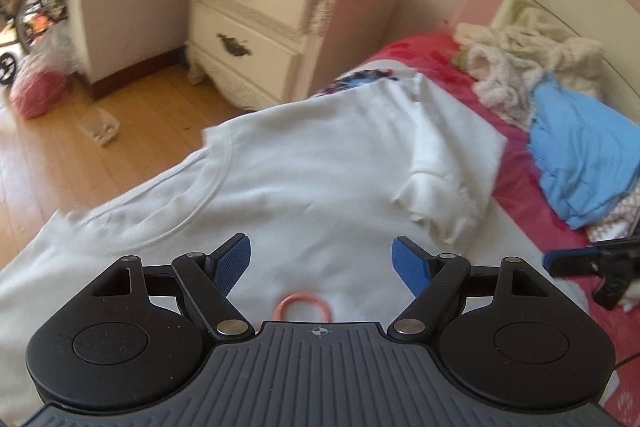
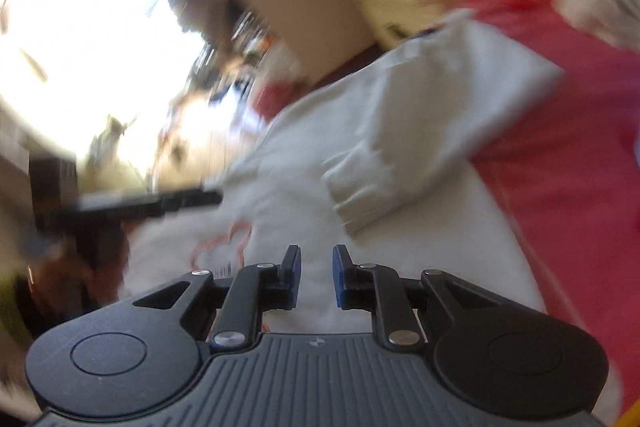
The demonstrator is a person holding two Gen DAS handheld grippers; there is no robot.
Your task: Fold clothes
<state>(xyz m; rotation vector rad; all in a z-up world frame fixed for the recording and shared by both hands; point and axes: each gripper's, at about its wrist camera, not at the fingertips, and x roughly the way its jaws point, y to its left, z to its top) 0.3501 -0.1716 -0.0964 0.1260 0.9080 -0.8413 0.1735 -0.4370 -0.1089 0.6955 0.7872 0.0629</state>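
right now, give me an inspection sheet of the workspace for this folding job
surface: bed with a red cover, the work laid across it
job's things: white sweatshirt spread flat, one sleeve folded in over the body, cuff resting on it
clutter: blue garment and a fluffy cream heap piled at the headboard end
grippers: left gripper open above the sweatshirt, nothing between its jaws; right gripper slightly open, nothing between its jaws, view blurred
cables: a thin dark line at the right edge of the left view, too small to tell
surroundings: cream nightstand beside the bed, wooden floor, red bag on the floor
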